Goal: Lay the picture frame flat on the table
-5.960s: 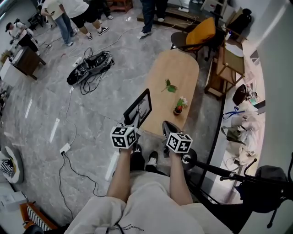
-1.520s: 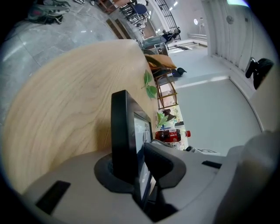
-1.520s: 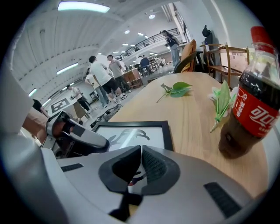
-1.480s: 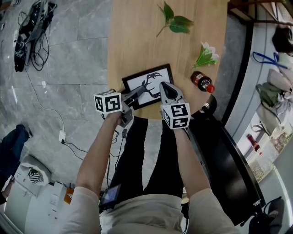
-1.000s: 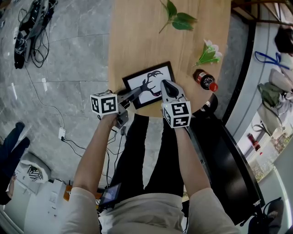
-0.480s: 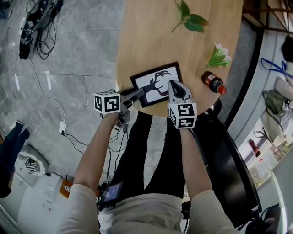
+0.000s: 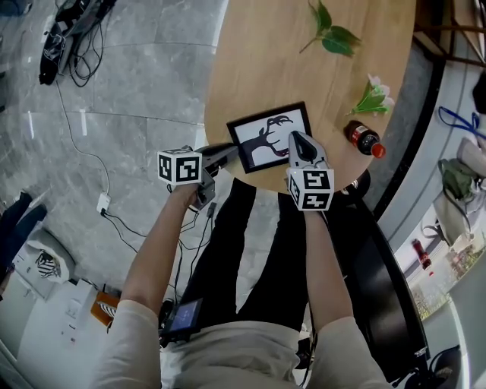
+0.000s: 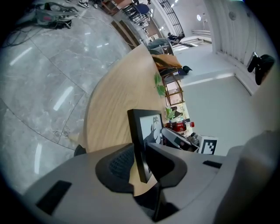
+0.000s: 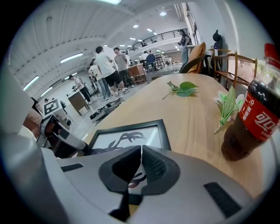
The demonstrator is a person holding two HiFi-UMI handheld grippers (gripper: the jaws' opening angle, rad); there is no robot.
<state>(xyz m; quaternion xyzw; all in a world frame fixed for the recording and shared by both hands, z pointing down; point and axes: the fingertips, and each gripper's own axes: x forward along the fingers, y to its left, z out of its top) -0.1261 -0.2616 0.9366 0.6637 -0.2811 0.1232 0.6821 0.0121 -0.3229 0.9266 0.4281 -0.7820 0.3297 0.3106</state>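
Note:
The picture frame (image 7: 267, 134), black-edged with a dark branch drawing on white, lies face up on the round wooden table (image 7: 258, 68) near its front edge. My left gripper (image 7: 226, 153) is shut on the frame's left edge; the left gripper view shows the frame (image 8: 148, 124) edge-on between the pads of that gripper (image 8: 141, 153). My right gripper (image 7: 296, 138) hangs shut just over the frame's right part, nothing seen between its pads. In the right gripper view the frame (image 9: 127, 136) lies flat beyond the shut right gripper (image 9: 141, 151).
A cola bottle (image 7: 364, 140) stands right of the frame, with a white flower (image 7: 373, 97) beside it and a leafy sprig (image 7: 332, 34) farther back. A black chair (image 7: 380, 251) is at my right. Cables (image 7: 76, 15) lie on the grey floor. People stand far behind.
Six seconds ago the frame stood upright at the table's edge; it now lies flat. Over the last second both grippers keep their places on and over it.

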